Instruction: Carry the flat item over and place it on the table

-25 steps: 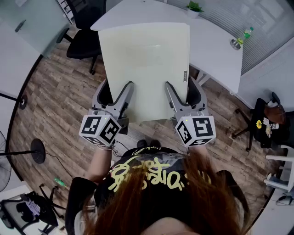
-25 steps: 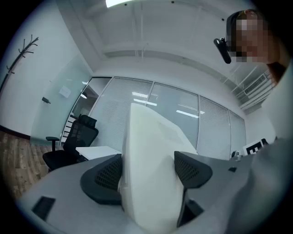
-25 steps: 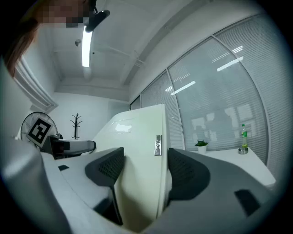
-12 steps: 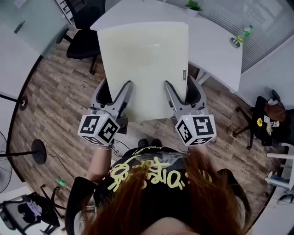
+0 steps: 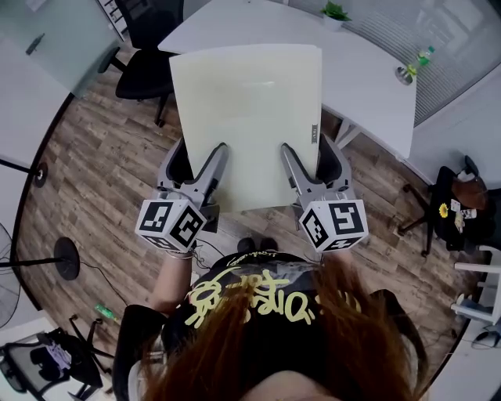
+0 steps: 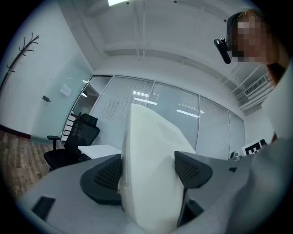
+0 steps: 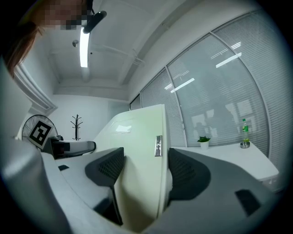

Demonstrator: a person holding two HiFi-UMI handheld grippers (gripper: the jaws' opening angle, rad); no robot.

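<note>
A large flat cream-white panel [image 5: 249, 117] is held out level in front of the person, its far edge over the white table [image 5: 364, 86]. My left gripper [image 5: 205, 163] is shut on the panel's near left edge, and my right gripper [image 5: 307, 160] is shut on its near right edge. In the left gripper view the panel [image 6: 151, 173] fills the gap between both jaws of the left gripper [image 6: 147, 170]. In the right gripper view the panel [image 7: 137, 155], with a small metal tag [image 7: 158, 145] on its edge, sits between the jaws of the right gripper [image 7: 145, 168].
A black office chair [image 5: 145, 74] stands left of the table. A small potted plant [image 5: 332, 12], a green bottle [image 5: 422, 56] and a metal cup [image 5: 402, 74] sit on the table's far side. Another chair with items [image 5: 458, 207] is at the right. Wood floor [image 5: 94, 180] lies below.
The panel and both grippers have shifted very slightly; the grip is unchanged.
</note>
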